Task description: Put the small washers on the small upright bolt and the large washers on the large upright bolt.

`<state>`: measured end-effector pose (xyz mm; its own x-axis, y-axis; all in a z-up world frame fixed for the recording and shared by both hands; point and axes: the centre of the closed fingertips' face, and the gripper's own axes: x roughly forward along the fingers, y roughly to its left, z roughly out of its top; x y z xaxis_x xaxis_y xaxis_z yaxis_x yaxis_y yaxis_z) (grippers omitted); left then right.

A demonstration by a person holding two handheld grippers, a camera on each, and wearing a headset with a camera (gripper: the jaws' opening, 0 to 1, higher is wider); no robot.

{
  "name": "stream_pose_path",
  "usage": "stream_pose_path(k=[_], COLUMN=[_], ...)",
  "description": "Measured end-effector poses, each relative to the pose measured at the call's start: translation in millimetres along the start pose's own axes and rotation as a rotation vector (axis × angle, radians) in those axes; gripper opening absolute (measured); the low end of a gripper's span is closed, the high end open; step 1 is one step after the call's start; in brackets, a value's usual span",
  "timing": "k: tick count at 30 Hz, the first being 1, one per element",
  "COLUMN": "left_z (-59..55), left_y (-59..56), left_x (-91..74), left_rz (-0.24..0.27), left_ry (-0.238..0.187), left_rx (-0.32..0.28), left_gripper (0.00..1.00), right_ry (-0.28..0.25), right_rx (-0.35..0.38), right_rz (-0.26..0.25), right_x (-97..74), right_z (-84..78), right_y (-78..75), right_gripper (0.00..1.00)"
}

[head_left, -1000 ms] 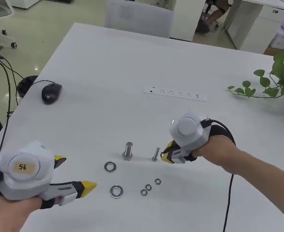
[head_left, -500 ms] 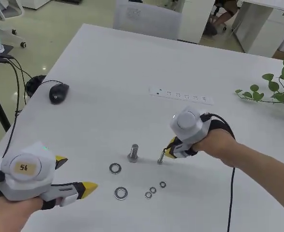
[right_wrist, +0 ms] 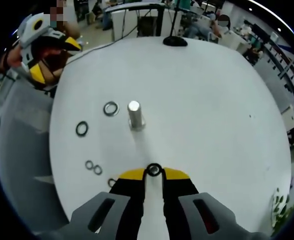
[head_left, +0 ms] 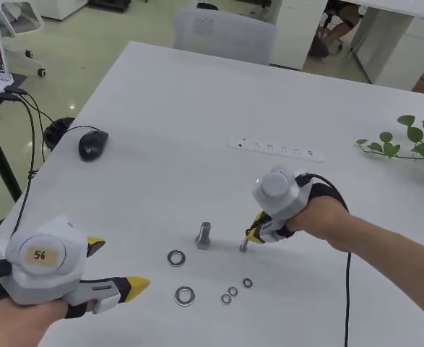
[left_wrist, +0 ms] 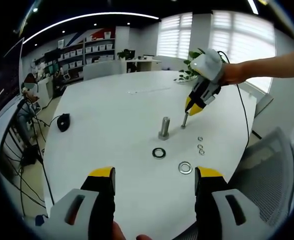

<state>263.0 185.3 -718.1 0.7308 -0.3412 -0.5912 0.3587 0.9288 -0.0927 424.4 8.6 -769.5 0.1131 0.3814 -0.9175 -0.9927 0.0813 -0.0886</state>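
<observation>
A small washer (right_wrist: pixel 154 170), a thin dark ring, sits low-centre in the right gripper view. The right gripper (head_left: pixel 253 233) pinches it with jaws nearly closed. The small bolt (head_left: pixel 244 245) stands upright just under those tips, mid-frame. The left gripper (left_wrist: pixel 155 175), wide open and empty, hangs lower left, well apart.

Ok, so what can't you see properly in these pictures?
Top of the small bolt: head view, the right gripper covers it, so I cannot tell if the held washer is on.
One small washer: right gripper view, half behind a jaw.
Plant: head view, cut by the right edge.
</observation>
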Motion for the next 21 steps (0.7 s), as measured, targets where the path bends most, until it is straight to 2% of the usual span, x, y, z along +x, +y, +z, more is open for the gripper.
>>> stream_pose_path(k=[11,21], left_z=[-1.3,-2.9], left_y=[-0.1,-2.5], left_x=[-1.3,-0.8], left_rz=[0.004,0.001], left_ry=[0.003,0.01], left_rx=[-0.004,-0.003], left_gripper=[0.64,0.64], right_ry=[0.022,0.051], right_rx=[-0.007,-0.016], right_rz=[0.013,0.031], right_x=[6.6,20.7], right_z=[-5.5,-9.4], right_y=[0.0,0.8], right_gripper=[0.13,0.13])
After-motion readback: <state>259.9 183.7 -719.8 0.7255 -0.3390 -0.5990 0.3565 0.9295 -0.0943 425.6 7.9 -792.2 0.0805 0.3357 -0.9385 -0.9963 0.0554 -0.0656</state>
